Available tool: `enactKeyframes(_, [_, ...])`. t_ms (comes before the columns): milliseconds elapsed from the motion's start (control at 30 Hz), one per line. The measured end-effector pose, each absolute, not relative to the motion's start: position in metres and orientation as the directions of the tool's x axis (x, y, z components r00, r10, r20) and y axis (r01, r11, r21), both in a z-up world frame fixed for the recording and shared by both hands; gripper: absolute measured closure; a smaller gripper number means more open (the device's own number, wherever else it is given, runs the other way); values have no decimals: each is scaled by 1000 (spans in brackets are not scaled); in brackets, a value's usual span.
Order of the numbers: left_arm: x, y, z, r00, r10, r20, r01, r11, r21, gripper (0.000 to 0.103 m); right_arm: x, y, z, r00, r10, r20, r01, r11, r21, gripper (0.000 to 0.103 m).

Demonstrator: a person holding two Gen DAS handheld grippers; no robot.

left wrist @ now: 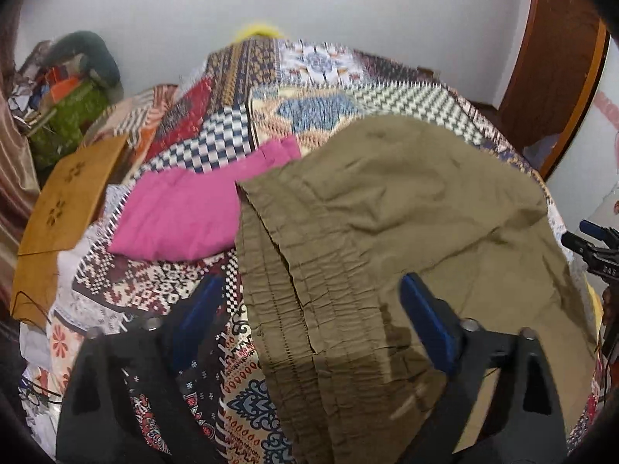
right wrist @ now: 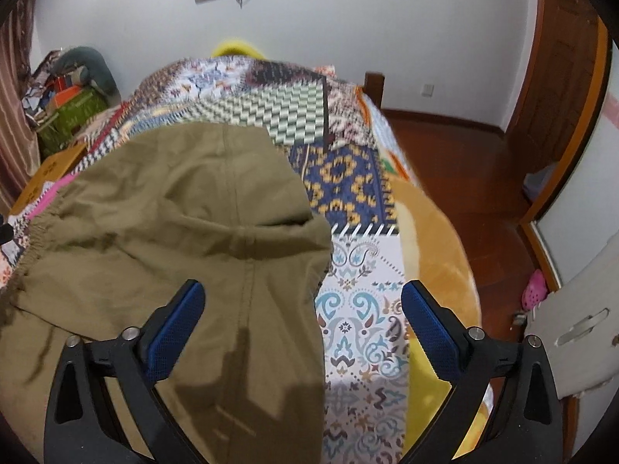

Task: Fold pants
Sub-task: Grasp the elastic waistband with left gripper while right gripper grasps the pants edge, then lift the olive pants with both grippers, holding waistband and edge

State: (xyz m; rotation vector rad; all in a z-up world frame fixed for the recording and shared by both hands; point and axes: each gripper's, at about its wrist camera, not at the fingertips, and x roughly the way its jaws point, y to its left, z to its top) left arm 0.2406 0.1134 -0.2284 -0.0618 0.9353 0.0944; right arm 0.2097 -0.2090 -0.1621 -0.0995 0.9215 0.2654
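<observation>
**Olive pants spread on the bed, both grippers free**

The patchwork bedspread (left wrist: pixel 216 147) covers the bed. On it the olive pants (left wrist: pixel 387 212) lie spread, with the elastic waistband (left wrist: pixel 286 301) toward the left, beside a folded pink garment (left wrist: pixel 185 216). The left gripper (left wrist: pixel 309 309) and the right gripper (right wrist: pixel 301 317) both hover with jaws wide apart, holding nothing. I judge a fold is about to begin; next, each gripper must pinch an edge.
</observation>
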Motion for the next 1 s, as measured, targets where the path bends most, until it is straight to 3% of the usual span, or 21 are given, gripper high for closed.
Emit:
enactKeyframes(233, [254, 112, -251, 535, -2, -845, -72, 996, -48, 38, 225, -209, -183, 517, 208, -830, -292, 955, 57, 28])
enactKeyframes(567, [272, 109, -266, 500, -80, -863, -29, 994, -108, 49, 241, -204, -194, 501, 200, -842, -298, 953, 49, 31])
enactKeyframes(667, [273, 108, -265, 494, -81, -866, -12, 995, -100, 54, 240, -203, -192, 512, 187, -838, -303, 953, 28, 52])
enactKeyframes(700, [273, 107, -264, 491, -81, -867, -8, 995, -97, 59, 239, -204, -192, 517, 183, -836, -300, 954, 24, 68])
enactKeyframes(733, [274, 107, -263, 489, -83, -868, -7, 995, -98, 60, 239, -203, -191, 513, 192, -837, -303, 953, 33, 77])
enactKeyframes(800, [276, 107, -261, 489, -87, -868, 0, 995, -100, 63, 239, -204, -190, 511, 194, -837, -301, 953, 36, 81])
enactKeyframes(867, [275, 106, -258, 496, -84, -864, 15, 996, -89, 83, 241, -203, -189, 510, 198, -837, -298, 954, 44, 86])
enactKeyframes(900, [277, 105, -256, 498, -55, -866, 16, 998, -54, 87, 240, -205, -189, 509, 203, -836, -293, 955, 53, 87])
enactKeyframes(1000, [281, 106, -255, 497, -64, -866, 27, 998, -58, 87, 238, -210, -189, 509, 205, -836, -271, 960, 70, 90])
